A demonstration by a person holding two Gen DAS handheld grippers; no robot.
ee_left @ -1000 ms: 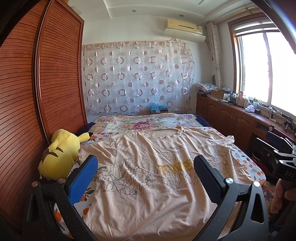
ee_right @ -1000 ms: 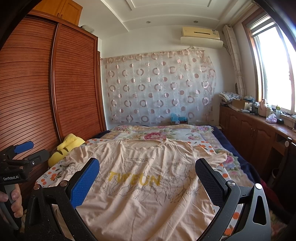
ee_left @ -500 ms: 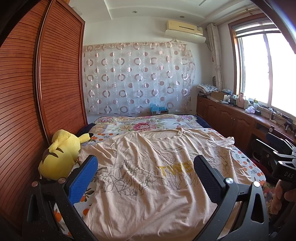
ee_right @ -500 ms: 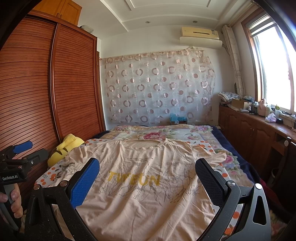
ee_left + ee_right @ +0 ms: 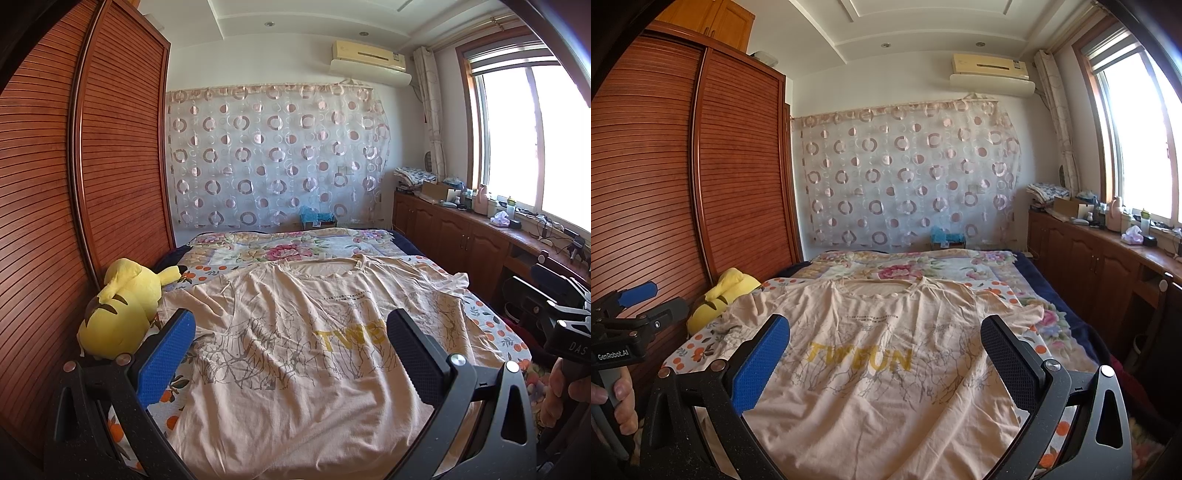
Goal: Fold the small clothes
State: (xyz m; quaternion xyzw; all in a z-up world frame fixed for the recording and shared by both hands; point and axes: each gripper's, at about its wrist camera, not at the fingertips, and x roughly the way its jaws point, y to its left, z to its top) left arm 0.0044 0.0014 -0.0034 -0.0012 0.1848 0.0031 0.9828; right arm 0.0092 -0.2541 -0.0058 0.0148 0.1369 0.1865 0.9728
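Shirt: peach cotton T-shirt with yellow lettering (image 5: 303, 354) (image 5: 886, 362) lies spread flat, face up, on the floral-quilted bed (image 5: 295, 251); neckline far
Left gripper (image 5: 290, 354): jaws spread wide above shirt; holding nothing
Right gripper (image 5: 884, 354): jaws spread wide above shirt; holding nothing
Beside shirt: yellow plush toy (image 5: 122, 306) by the slatted wooden wardrobe (image 5: 74, 184)

A bed (image 5: 491, 317) beside the slatted wooden wardrobe, covered with a floral quilt (image 5: 295, 249) at the far end and an orange-dotted sheet (image 5: 1004, 288) nearer the cameras. Spread flat across it, a peach T-shirt (image 5: 295, 350) with yellow lettering, neckline toward the far end, sleeves out to both sides, lightly wrinkled. At the wardrobe-side edge, a yellow plush toy (image 5: 118, 310) lying just beside one sleeve.
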